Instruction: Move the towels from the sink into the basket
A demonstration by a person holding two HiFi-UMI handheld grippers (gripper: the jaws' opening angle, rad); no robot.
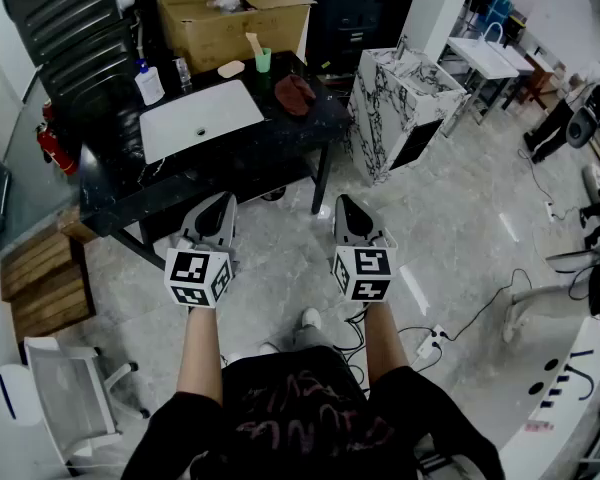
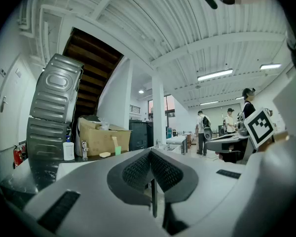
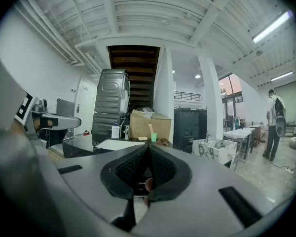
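Head view: the left gripper (image 1: 224, 199) and right gripper (image 1: 343, 202) are hovering level over the floor, well short of the worktop (image 1: 250, 153), probably because no reach has begun. A dark red towel (image 1: 295, 93) is lying near the worktop's right edge, beside the sink (image 1: 200, 118) rather than in it. Left gripper view: the jaws are sitting together on nothing. Right gripper view: the jaws are also meeting empty, and no basket is showing.

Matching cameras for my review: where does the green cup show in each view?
Head view: green cup top centre, right of the sink.
Left gripper view: cup low, left of centre.
Right gripper view: cup just below centre.
Shared landmark: the cardboard box right behind the cup in all three.
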